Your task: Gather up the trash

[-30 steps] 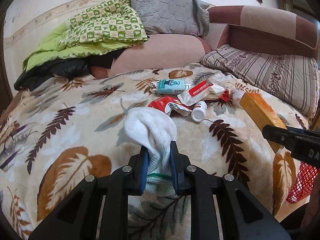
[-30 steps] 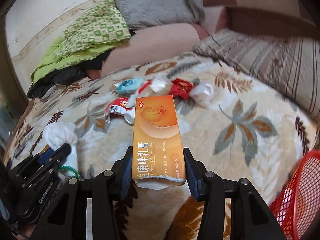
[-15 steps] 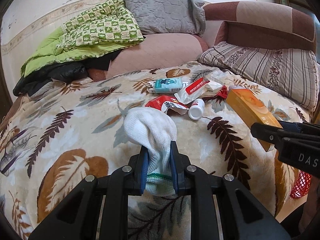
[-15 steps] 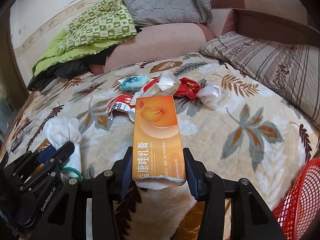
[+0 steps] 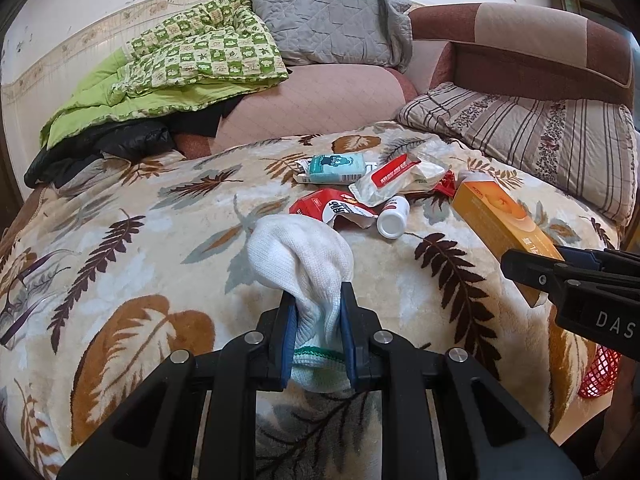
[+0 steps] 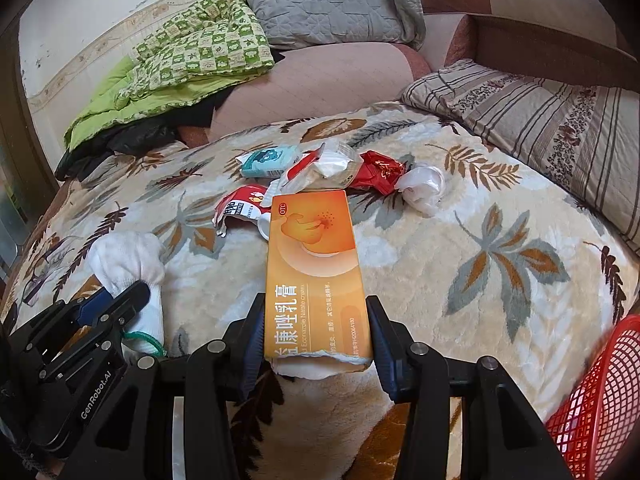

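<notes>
Open blanket (image 6: 460, 280) lay between the litter cluster (image 6: 320, 168) and the red basket (image 6: 600, 400) (lower right); striped pillow (image 6: 540, 120) bounded the right, folded quilts (image 6: 192, 60) the rear.

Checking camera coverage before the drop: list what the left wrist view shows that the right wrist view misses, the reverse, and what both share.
Left wrist only: the whole small white bottle, which the box mostly hides in the other view.

Right wrist only: a crumpled white wad past the red wrapper.

Both: the left gripper shut on the white sock, the right gripper shut on the orange box, and the red basket.
</notes>
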Demonstrator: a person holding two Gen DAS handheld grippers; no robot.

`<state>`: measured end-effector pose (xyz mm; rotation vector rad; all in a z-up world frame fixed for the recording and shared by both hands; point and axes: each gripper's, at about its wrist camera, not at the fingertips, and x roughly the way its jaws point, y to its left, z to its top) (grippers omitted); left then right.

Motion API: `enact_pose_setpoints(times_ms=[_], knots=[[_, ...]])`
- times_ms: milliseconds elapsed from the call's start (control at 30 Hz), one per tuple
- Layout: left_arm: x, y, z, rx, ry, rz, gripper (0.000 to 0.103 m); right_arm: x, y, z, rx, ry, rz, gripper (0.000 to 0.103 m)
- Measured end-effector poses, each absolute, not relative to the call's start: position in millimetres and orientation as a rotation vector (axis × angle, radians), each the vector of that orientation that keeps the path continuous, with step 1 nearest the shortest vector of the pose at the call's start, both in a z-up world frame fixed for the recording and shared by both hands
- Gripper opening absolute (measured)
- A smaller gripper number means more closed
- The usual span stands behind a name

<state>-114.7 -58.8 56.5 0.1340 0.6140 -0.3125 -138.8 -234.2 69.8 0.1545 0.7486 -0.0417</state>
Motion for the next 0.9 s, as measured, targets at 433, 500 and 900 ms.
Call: enact_pose_setpoints(times_ms=[433, 500, 900], knots=[[-113.6, -58.4, 55.7, 0.131, 0.617, -0.315, 0.019, -139.3, -231.5, 69.7, 0.150, 0.747, -0.039, 0.051], [-113.5, -58.5, 55.6, 0.130, 0.617, -0.316, 0.019, -139.4, -231.1, 69.9, 0.149, 0.746, -0.038, 0.051], [-112.4, -57.2, 55.4, 0.127, 0.618, -0.316, 0.019, -139.3, -231.2, 69.8, 0.148, 0.746, -0.038, 0.051]])
